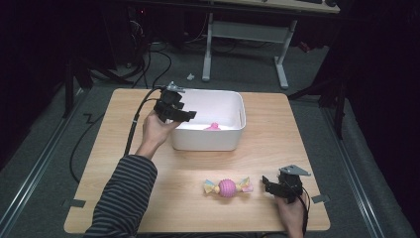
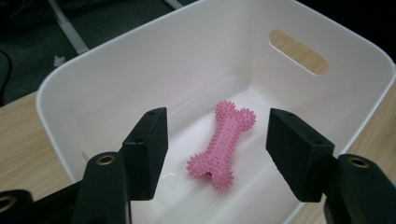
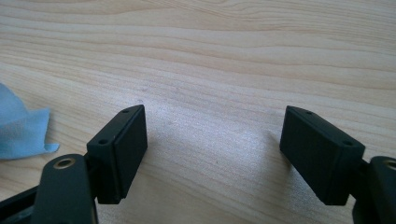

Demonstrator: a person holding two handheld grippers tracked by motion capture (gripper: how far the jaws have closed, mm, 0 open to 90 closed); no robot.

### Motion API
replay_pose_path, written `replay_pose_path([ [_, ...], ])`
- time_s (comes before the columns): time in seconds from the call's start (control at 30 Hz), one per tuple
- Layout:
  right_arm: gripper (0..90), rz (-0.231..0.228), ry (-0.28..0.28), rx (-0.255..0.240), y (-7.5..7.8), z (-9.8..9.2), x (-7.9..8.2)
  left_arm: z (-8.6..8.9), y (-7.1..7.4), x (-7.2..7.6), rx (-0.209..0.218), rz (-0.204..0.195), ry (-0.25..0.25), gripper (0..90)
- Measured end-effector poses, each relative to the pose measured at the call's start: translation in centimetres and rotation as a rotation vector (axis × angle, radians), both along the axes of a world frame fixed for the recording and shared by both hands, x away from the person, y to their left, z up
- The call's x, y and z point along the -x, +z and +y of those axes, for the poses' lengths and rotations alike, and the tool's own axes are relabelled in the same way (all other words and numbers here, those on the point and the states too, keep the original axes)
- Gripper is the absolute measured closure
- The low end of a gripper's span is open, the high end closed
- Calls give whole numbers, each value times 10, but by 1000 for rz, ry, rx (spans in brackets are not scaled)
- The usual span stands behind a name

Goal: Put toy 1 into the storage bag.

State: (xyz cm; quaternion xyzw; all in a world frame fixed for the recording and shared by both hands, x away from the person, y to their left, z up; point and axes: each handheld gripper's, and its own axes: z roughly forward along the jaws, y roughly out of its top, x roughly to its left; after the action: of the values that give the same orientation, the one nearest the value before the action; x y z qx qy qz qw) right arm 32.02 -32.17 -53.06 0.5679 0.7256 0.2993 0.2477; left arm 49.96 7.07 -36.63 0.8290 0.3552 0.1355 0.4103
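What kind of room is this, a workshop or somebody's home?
Most likely a lab or test room, not a home. A small wooden table stands alone on grey carpet, a person works hand-held grippers with trailing cables, and a desk frame with tangled wiring stands behind in the dark.

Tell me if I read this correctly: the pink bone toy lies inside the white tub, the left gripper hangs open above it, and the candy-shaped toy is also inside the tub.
Not quite. The candy-shaped toy is not in the white tub; the high view shows it on the wooden table, near the right gripper. The rest holds: the pink bone toy lies in the tub under the open left gripper.
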Motion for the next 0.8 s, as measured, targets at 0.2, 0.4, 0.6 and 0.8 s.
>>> replay_pose_path([
  [0.2, 233, 0, 0, 0, 0, 0, 0, 20, 8, 16, 28, -36, 27, 375],
  [0.4, 233, 0, 0, 0, 0, 0, 0, 37, 10, 30, 63, -61, 48, 376],
  [0.6, 233, 0, 0, 0, 0, 0, 0, 50, 6, 42, 80, -63, 64, 377],
  [0.8, 234, 0, 0, 0, 0, 0, 0, 60, 5, 56, 88, -77, 85, 380],
])
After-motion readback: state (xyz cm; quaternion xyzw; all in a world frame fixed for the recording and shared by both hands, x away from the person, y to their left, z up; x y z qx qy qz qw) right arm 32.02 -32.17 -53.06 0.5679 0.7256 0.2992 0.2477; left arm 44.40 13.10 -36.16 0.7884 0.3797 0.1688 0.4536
